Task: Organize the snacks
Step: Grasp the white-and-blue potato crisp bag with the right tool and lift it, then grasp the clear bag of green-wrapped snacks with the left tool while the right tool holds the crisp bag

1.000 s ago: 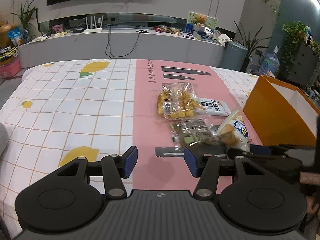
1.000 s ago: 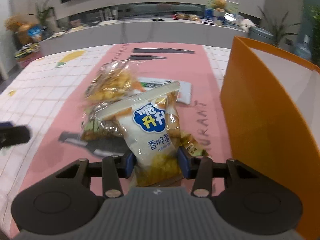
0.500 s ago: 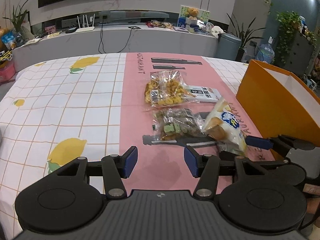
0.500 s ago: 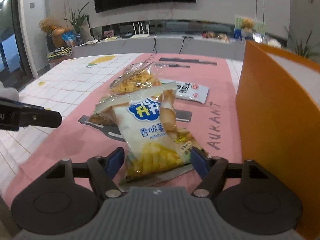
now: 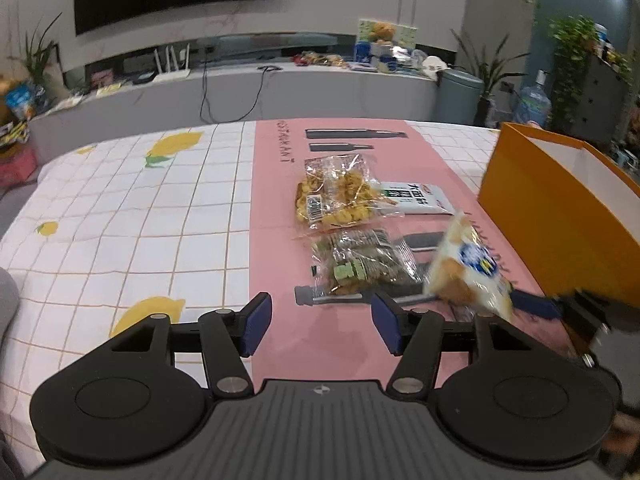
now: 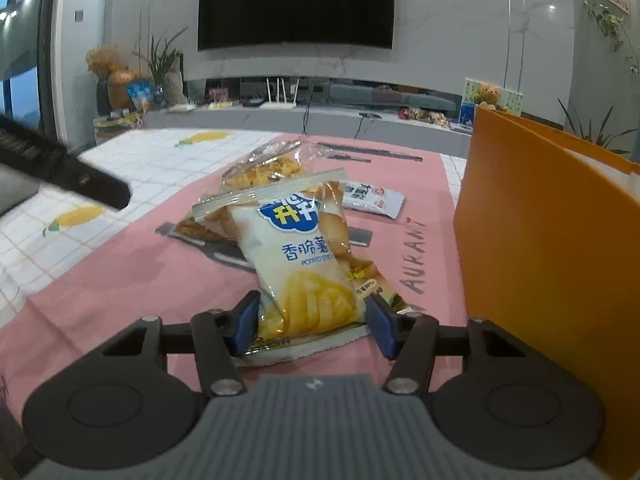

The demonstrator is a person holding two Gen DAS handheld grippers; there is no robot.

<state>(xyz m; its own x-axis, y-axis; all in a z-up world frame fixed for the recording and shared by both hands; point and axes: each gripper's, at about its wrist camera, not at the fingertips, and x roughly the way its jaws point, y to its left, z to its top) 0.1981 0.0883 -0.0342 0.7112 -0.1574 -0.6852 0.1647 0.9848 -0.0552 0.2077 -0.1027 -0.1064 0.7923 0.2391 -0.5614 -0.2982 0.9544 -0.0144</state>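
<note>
While the right gripper (image 6: 312, 322) closes on the potato-stick bag (image 6: 304, 256) just beside the orange box (image 6: 552, 264), the left gripper (image 5: 320, 324) spreads wider, empty, farther from the box.

A tablecloth (image 5: 132, 216) covers the worktop, white with a thin grid and yellow lemons on the left, pink with dark bottle shapes and lettering on the right. Far behind it runs a long grey media shelf (image 5: 280, 92) along the wall, under a large dark television (image 6: 296, 0). A white router (image 5: 172, 74) with upright antennas sits on the shelf, and a black cable (image 5: 224, 100) hangs down its front. A teddy bear (image 6: 490, 94) sits at the shelf's right end. Right of that stand a grey round bin (image 5: 458, 98), a leafy potted plant (image 5: 486, 76) and a large water bottle (image 5: 534, 102). Another plant (image 6: 160, 60) stands far left.
</note>
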